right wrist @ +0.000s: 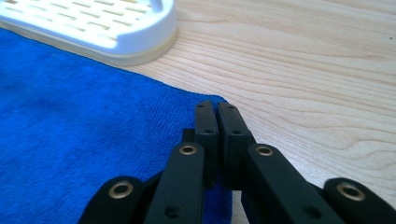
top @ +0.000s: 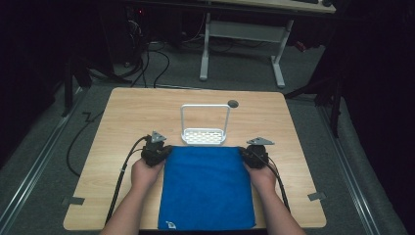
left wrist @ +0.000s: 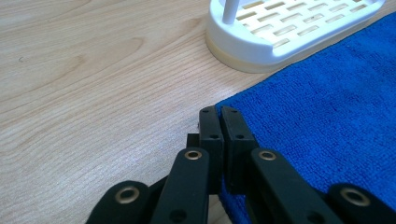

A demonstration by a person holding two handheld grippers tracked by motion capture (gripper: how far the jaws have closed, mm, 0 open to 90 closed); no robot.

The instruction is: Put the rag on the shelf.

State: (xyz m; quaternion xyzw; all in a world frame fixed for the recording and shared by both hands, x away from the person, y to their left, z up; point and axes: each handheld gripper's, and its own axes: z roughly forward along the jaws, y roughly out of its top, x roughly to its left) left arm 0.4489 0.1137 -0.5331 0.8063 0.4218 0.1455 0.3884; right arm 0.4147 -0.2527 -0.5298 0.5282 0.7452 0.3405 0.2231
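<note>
Pinching the soft, light towel (top: 207, 186) at its far corners, both grippers (top: 157, 152) (top: 253, 155) are shut on cloth.

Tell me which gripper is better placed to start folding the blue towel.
Neither clearly: the left gripper is shut on the blue towel's far left corner, the right gripper on its far right corner. Probably lift both together.

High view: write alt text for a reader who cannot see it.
Two hand-held grippers, left gripper and right gripper, pinch the far corners of a blue towel lying flat on a wooden table. A white rack stands just beyond it.
</note>
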